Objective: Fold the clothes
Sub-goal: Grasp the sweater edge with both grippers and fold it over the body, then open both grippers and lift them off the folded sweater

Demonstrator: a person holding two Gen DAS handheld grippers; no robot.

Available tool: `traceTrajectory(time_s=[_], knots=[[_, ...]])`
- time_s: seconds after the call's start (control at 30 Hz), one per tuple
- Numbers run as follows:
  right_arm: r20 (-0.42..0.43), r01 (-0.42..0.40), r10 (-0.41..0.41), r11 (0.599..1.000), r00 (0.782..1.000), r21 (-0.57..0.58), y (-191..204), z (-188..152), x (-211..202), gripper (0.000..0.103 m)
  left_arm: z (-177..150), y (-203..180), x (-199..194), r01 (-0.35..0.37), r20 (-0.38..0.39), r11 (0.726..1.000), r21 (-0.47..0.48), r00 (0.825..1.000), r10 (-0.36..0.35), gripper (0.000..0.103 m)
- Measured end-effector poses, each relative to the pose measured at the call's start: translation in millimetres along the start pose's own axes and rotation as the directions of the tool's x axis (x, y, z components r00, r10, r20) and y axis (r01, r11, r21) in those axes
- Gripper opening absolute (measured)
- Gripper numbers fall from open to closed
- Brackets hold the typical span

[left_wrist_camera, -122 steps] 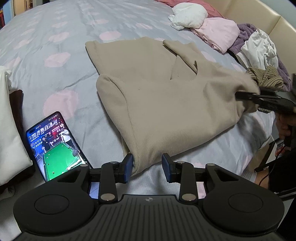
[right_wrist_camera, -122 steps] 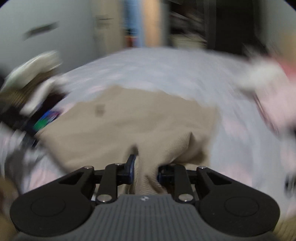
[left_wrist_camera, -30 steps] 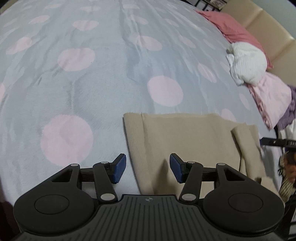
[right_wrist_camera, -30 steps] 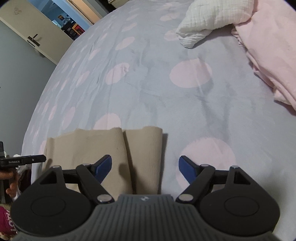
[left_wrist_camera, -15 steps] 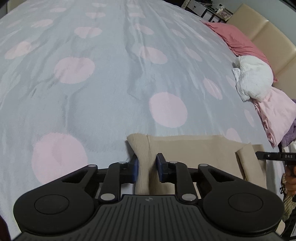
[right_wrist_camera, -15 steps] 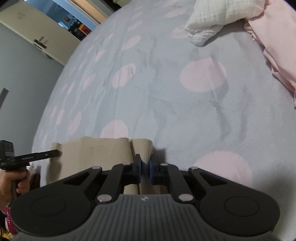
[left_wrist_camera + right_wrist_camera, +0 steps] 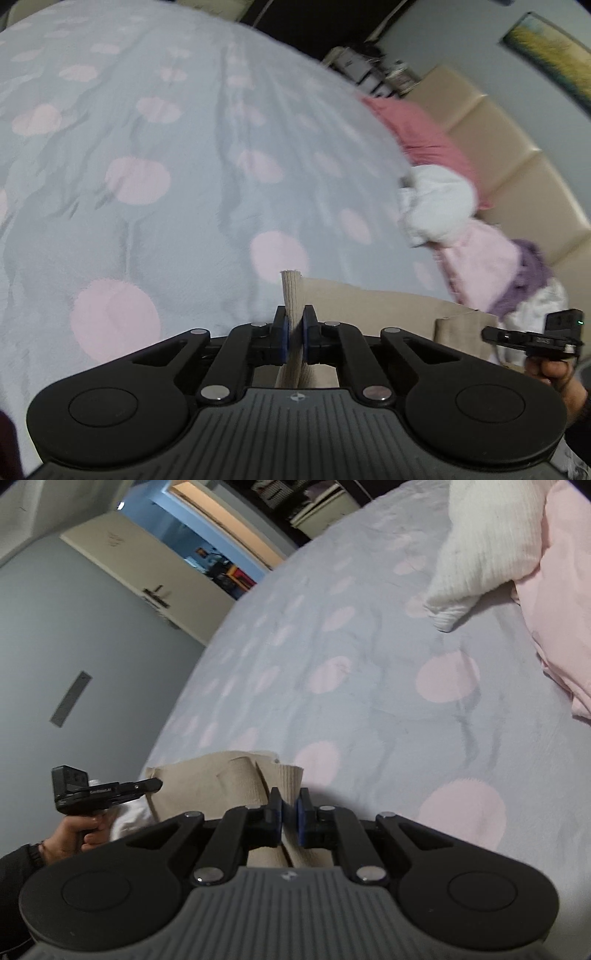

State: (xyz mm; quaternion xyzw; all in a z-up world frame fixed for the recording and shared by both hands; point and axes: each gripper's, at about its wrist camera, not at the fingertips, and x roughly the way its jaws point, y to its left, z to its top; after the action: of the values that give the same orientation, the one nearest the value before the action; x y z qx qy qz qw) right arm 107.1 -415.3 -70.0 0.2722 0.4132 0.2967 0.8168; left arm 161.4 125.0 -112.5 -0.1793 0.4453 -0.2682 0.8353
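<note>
A beige knit garment (image 7: 369, 306) is held up over the bed. My left gripper (image 7: 293, 334) is shut on its ribbed edge, which stands up between the jaws. My right gripper (image 7: 290, 816) is shut on the garment's other ribbed corner (image 7: 284, 775). In the left wrist view the right gripper (image 7: 532, 338) shows at the far right, beside the garment's far corner. In the right wrist view the left gripper (image 7: 107, 788) shows at the left, at the garment's other end.
The bed (image 7: 166, 184) has a grey cover with pink dots. A pile of clothes lies by the beige headboard (image 7: 498, 147): a white one (image 7: 439, 203), a pink one (image 7: 484, 254), a purple one (image 7: 524, 280). A door (image 7: 147, 576) stands beyond the bed.
Both grippers closed on the garment's ribbed edge half a second ago and have since lifted it off the bed. The views now tilt up toward the headboard and the door.
</note>
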Motion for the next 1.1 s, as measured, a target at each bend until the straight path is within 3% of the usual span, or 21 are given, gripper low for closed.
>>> traceTrajectory(time_s=[0.1, 0.2, 0.3, 0.37, 0.47, 0.57, 0.63, 0.7, 0.73, 0.77, 0.87, 0.9, 0.93, 1.0, 1.07, 1.1], knots=[[-0.023, -0.047, 0.046, 0.998, 0.999, -0.047, 11.9, -18.3, -24.0, 0.009, -13.6, -13.8, -28.0, 0.072, 0.019, 0.994, 0.086, 0.997, -0.074, 0.005], [-0.058, -0.099, 0.093, 0.990, 0.994, -0.101, 22.4, -40.0, -47.8, 0.008, -36.7, -25.4, -56.4, 0.154, 0.016, 0.968, 0.199, 0.987, -0.161, 0.005], [-0.095, -0.152, 0.139, 0.976, 0.986, -0.153, 32.9, -61.7, -71.6, 0.008, -70.0, -32.2, -79.7, 0.217, -0.019, 0.928, 0.302, 0.975, -0.222, 0.005], [-0.159, -0.167, 0.136, 0.964, 0.978, -0.207, 37.9, -81.3, -78.6, 0.008, -97.0, -38.8, -90.0, 0.229, -0.073, 0.881, 0.415, 0.973, -0.218, 0.005], [-0.294, -0.120, 0.026, 0.944, 0.956, -0.308, 39.3, -117.1, -69.5, 0.008, -139.7, -43.1, -91.2, 0.241, -0.191, 0.807, 0.540, 0.968, -0.161, 0.005], [-0.385, -0.059, -0.128, 0.897, 0.914, -0.438, 46.2, -148.0, -52.9, 0.010, -175.7, -45.5, -73.6, 0.212, -0.296, 0.769, 0.603, 0.955, -0.030, 0.007], [-0.363, -0.014, -0.192, 0.869, 0.912, -0.494, 59.5, -151.1, -51.3, 0.017, -181.8, -52.9, -69.8, 0.171, -0.302, 0.753, 0.636, 0.953, 0.039, 0.010], [-0.352, -0.009, -0.215, 0.844, 0.911, -0.537, 75.8, -147.4, -57.4, 0.031, -183.7, -61.5, -69.5, 0.135, -0.296, 0.739, 0.660, 0.951, 0.091, 0.012], [-0.347, -0.009, -0.219, 0.834, 0.912, -0.551, 81.5, -146.4, -63.7, 0.042, -184.2, -66.0, -71.6, 0.128, -0.295, 0.725, 0.677, 0.949, 0.108, 0.018], [-0.338, -0.004, -0.226, 0.827, 0.914, -0.562, 87.0, -145.7, -67.9, 0.046, -184.1, -70.7, -76.7, 0.135, -0.298, 0.700, 0.701, 0.948, 0.115, 0.025], [-0.288, 0.055, -0.260, 0.822, 0.922, -0.567, 101.9, -147.3, -59.4, 0.047, -187.3, -83.3, -95.3, 0.156, -0.295, 0.591, 0.791, 0.944, 0.146, 0.027], [-0.271, 0.075, -0.272, 0.820, 0.923, -0.568, 106.9, -147.9, -56.6, 0.049, -187.5, -86.5, -101.6, 0.162, -0.294, 0.568, 0.807, 0.944, 0.149, 0.027], [-0.254, 0.094, -0.283, 0.817, 0.925, -0.569, 111.9, -148.4, -53.8, 0.056, -186.0, -87.6, -106.5, 0.164, -0.292, 0.573, 0.803, 0.946, 0.138, 0.027], [-0.219, 0.134, -0.306, 0.811, 0.926, -0.569, 121.8, -149.5, -48.1, 0.059, -179.5, -89.2, -111.4, 0.146, -0.256, 0.625, 0.767, 0.963, 0.089, 0.030], [-0.185, 0.173, -0.329, 0.805, 0.926, -0.568, 131.7, -150.7, -42.5, 0.059, -170.9, -90.6, -110.9, 0.110, -0.188, 0.687, 0.718, 0.981, 0.039, 0.050], [-0.168, 0.192, -0.341, 0.801, 0.925, -0.566, 136.7, -151.2, -39.7, 0.058, -166.6, -92.0, -108.3, 0.084, -0.149, 0.716, 0.693, 0.988, 0.029, 0.051]])
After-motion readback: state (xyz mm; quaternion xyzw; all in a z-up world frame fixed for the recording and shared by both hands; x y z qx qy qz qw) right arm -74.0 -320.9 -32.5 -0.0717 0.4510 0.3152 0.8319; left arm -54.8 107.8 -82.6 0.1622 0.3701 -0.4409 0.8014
